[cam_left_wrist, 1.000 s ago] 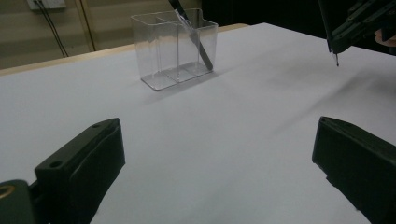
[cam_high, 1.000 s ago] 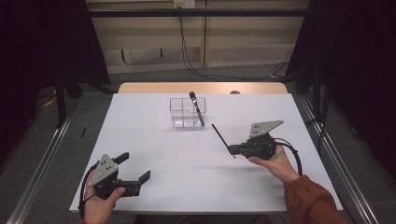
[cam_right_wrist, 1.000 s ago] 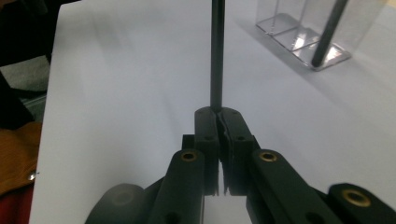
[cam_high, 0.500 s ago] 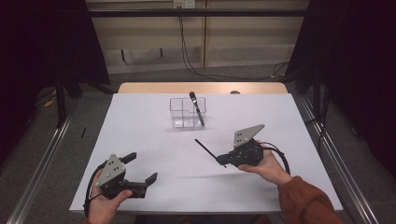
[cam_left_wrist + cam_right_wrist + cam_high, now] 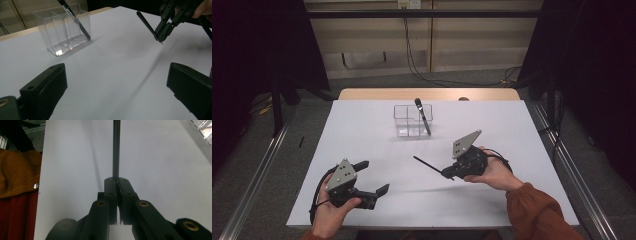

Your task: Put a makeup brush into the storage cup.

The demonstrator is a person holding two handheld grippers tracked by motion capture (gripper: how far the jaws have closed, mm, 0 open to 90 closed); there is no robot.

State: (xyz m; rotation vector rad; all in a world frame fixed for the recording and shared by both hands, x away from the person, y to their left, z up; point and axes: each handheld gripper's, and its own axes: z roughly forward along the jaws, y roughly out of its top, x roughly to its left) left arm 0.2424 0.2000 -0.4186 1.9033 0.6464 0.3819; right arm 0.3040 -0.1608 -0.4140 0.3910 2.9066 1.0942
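On the white table (image 5: 362,130), nothing carries a brand, label or legible writing: the clear box (image 5: 409,119), the pens and both grippers are unmarked as far as the pictures resolve.

The right gripper (image 5: 447,174) is clamped on a thin black pen (image 5: 428,165), held near one end. The pen juts from the jaws toward the table's middle, above the surface with its shadow under it. In the right gripper view the jaws meet tight around the pen (image 5: 116,150), whose far end is cut off by the top edge. In the left gripper view the pen (image 5: 147,24) and the right gripper (image 5: 160,38) show at upper right, with a small tip poking below the jaws; what that tip is cannot be made out.

The left gripper (image 5: 375,176) sits near the table's front left, jaws wide apart with nothing between them; its own view (image 5: 117,85) shows bare table between the jaws.

The box stands toward the far edge, well apart from both grippers, with a second pen (image 5: 423,116) leaning inside. The dividers read faintly through the clear walls, and that pen's top is cropped in the left gripper view (image 5: 75,21).
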